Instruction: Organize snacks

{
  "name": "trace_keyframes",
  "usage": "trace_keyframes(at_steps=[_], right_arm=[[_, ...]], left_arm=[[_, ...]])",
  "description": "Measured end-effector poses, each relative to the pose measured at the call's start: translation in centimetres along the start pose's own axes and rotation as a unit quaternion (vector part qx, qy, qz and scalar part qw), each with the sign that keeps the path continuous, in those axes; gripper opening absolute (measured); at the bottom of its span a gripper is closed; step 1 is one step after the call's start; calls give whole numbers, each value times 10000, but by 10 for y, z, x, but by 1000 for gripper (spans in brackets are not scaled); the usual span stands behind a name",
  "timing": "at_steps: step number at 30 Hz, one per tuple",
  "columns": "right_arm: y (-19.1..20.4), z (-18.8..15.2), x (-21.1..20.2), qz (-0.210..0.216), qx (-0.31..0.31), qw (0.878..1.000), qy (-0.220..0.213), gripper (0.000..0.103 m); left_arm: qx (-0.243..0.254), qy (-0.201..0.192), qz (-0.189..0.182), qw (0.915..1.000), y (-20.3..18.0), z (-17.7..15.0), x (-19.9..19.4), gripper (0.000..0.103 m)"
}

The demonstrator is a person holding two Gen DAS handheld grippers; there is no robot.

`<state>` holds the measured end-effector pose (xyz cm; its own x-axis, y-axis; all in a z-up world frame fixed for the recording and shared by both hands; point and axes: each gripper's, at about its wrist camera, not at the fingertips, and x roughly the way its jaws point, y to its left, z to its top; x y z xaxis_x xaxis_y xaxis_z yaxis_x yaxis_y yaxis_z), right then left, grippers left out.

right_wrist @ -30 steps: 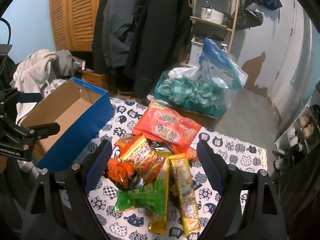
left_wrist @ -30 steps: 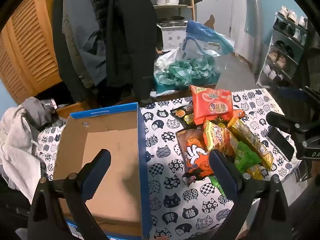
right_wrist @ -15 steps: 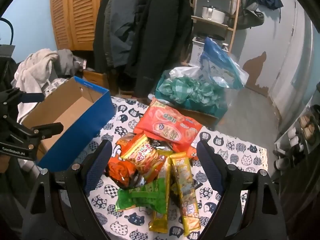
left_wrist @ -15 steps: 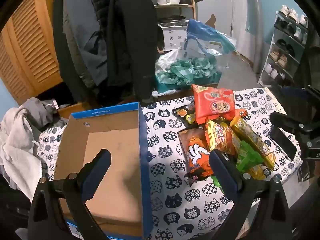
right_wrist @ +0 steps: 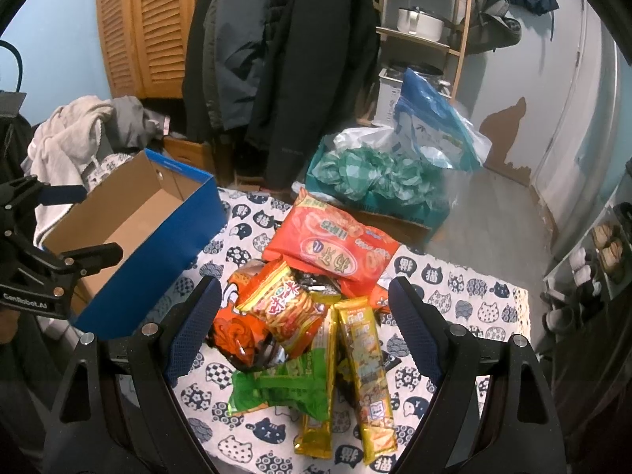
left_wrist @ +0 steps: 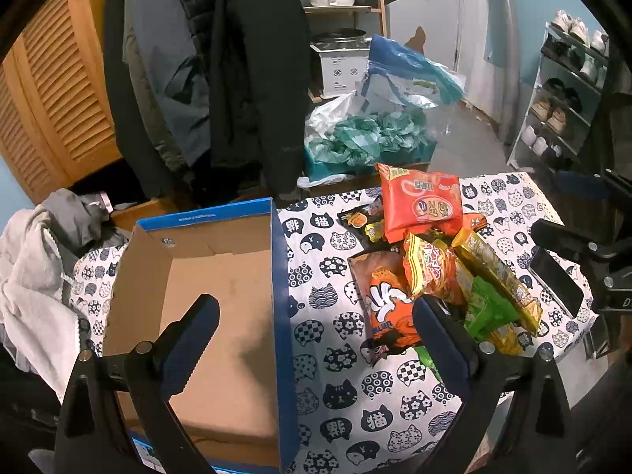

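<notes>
A pile of snack packets lies on the cat-print tablecloth (left_wrist: 347,387): a big red bag (right_wrist: 335,245), an orange-yellow chip bag (right_wrist: 284,304), a green packet (right_wrist: 288,387) and two long yellow bars (right_wrist: 367,371). An empty blue cardboard box (left_wrist: 221,308) stands left of the pile. My left gripper (left_wrist: 316,328) hovers open over the box's right wall, holding nothing. My right gripper (right_wrist: 304,308) hangs open above the pile with the chip bag between its fingers, not touching. The same pile shows in the left wrist view, with the red bag (left_wrist: 418,201) at the back.
A black phone (left_wrist: 555,280) lies near the table's right edge. Behind the table sit a box of teal bags (right_wrist: 375,177), hanging coats (right_wrist: 276,59) and a wooden shelf with a pot (right_wrist: 418,23). Crumpled clothes (left_wrist: 35,276) lie left; a shoe rack (left_wrist: 561,98) stands right.
Both views have shifted only slightly; the right gripper has crept a little towards the snack pile. Both grippers stay open and nothing on the table has moved.
</notes>
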<state>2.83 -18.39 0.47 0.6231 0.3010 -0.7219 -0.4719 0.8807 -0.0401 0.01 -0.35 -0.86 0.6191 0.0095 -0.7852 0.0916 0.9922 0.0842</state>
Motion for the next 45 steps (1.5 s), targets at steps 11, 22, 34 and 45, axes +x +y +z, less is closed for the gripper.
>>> trace_keyframes(at_steps=[11, 22, 34, 45], right_arm=[[3, 1, 3, 23, -24, 10000, 52, 85], [6, -1, 4, 44, -47, 9999, 79, 85], [6, -1, 5, 39, -56, 9999, 89, 85], [6, 0, 5, 46, -56, 9999, 101, 85]], left_arm=[[4, 28, -3, 10000, -1, -2, 0, 100], [-2, 72, 14, 10000, 1, -2, 2, 100], [-4, 75, 3, 10000, 1, -2, 2, 100], [-5, 72, 8, 10000, 1, -1, 2, 100]])
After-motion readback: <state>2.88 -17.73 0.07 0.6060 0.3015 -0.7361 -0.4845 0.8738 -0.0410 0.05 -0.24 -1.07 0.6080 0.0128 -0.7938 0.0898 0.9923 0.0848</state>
